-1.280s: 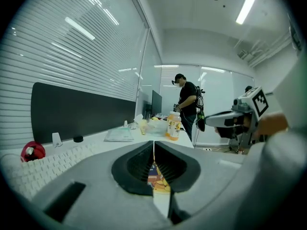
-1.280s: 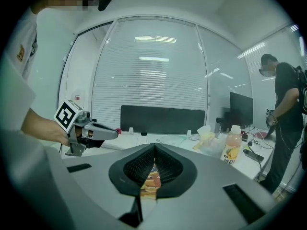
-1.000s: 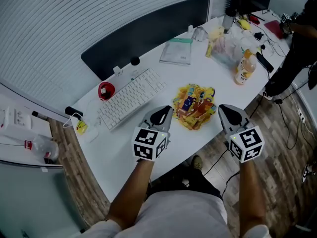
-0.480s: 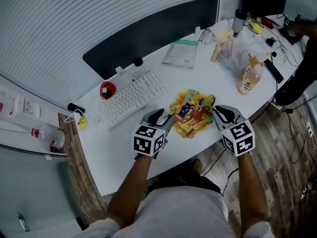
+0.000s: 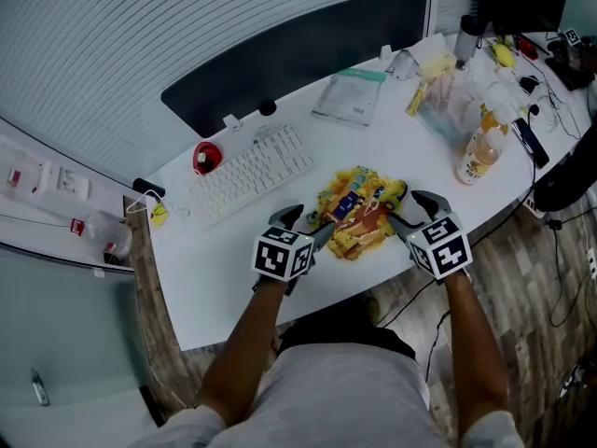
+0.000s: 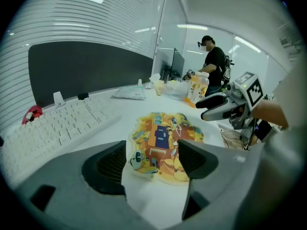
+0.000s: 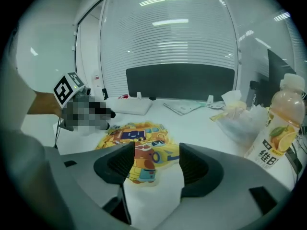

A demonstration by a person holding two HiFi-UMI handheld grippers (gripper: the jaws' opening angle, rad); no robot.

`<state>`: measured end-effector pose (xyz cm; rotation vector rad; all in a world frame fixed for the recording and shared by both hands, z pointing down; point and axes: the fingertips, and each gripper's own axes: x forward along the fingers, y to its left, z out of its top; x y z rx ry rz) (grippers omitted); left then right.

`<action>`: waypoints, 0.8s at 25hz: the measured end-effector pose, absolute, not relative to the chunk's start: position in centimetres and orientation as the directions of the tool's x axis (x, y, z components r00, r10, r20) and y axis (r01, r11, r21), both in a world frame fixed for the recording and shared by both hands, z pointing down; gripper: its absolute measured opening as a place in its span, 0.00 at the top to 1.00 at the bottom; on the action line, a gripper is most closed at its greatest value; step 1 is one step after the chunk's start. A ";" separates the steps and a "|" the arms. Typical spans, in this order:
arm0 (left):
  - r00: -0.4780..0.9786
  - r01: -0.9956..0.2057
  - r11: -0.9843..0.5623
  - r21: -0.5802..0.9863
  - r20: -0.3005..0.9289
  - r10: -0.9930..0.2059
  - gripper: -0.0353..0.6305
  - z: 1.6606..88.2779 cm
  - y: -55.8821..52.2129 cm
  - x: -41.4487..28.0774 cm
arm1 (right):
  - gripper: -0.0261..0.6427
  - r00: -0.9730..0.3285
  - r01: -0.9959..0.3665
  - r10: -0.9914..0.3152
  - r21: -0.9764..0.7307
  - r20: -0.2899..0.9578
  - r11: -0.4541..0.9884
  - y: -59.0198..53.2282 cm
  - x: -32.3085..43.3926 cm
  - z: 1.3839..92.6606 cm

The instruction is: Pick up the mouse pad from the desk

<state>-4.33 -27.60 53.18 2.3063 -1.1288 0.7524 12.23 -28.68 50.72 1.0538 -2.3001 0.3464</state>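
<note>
The mouse pad (image 5: 359,211), a yellow and orange cartoon print, lies flat on the white desk (image 5: 224,269) near its front edge. My left gripper (image 5: 311,228) hovers at the pad's left edge, its jaws opening with nothing between them. My right gripper (image 5: 409,215) is at the pad's right edge, jaws also opening and empty. In the left gripper view the mouse pad (image 6: 165,137) lies just ahead of the left gripper (image 6: 151,159). In the right gripper view the mouse pad (image 7: 136,140) lies ahead of the right gripper (image 7: 153,161). Neither gripper touches the pad.
A white keyboard (image 5: 250,171) lies behind the pad, a red object (image 5: 205,157) to its left. A juice bottle (image 5: 474,157), snack bags (image 5: 438,82) and a plastic packet (image 5: 353,99) stand at the right and back. A dark partition (image 5: 298,49) lines the desk's far edge. A person (image 6: 213,61) stands beyond.
Both grippers have come down and forward to the two sides of the mouse pad. Their jaws have gone from shut to open.
</note>
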 end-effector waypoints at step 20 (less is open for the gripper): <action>0.453 -0.815 -0.563 0.139 0.758 -0.469 0.35 57.3 -28.2 -4.7 | 0.48 -0.450 -0.805 -0.505 -0.090 0.737 0.586 -33.5 12.4 55.5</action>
